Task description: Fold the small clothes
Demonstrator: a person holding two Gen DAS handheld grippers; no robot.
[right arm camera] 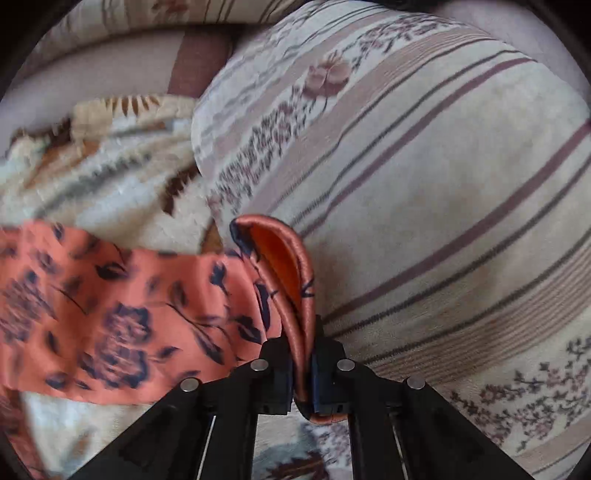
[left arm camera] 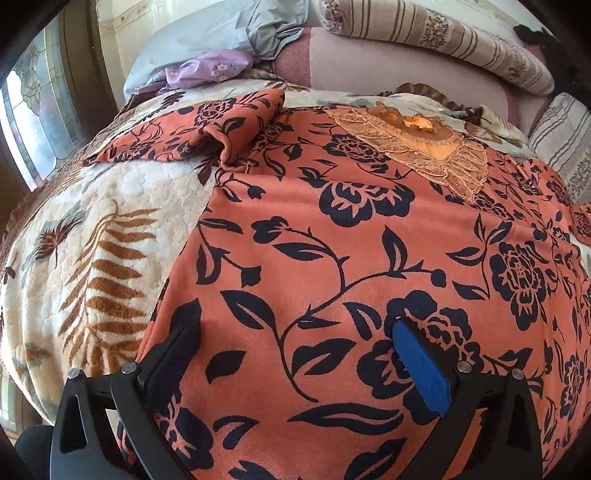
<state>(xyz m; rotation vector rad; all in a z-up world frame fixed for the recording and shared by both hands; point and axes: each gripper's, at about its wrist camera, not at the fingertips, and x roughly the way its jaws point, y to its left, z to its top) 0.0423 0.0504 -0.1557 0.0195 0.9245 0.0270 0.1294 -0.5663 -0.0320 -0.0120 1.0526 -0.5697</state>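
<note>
Left wrist view: orange floral garment (left arm camera: 332,258) spread flat over most of the frame, lace collar patch (left arm camera: 424,147) at 1 o'clock, one sleeve (left arm camera: 207,129) bunched and folded at 11 o'clock. Left gripper (left arm camera: 295,343) low over the cloth at 6 o'clock, jaws wide apart — blue pad (left arm camera: 421,365) on one finger, nothing pinched between them; contact with the fabric impossible to judge. Underneath, cream fleece blanket (left arm camera: 92,240) with brown fern print, showing at 9 o'clock. Further out, lilac cloth (left arm camera: 207,70) and grey-blue pillow (left arm camera: 221,33) at 11 to 12 o'clock, striped floral bolster (left arm camera: 443,40) at 1 o'clock, stained-glass window (left arm camera: 33,110) at the 9 to 10 o'clock edge.

Right wrist view: right gripper (right arm camera: 304,373) at 6 o'clock, jaws pressed together on a rolled hem edge of the same garment (right arm camera: 110,314) — cloth loops up out of the pads toward 12 o'clock, orange lining showing inside the loop, the rest trailing off blurred toward 9 o'clock. Directly behind the gripped fold, large striped cushion (right arm camera: 424,184) filling 12 to 4 o'clock, just beside the cloth. Fleece blanket at 9 to 10 o'clock, also blurred.
</note>
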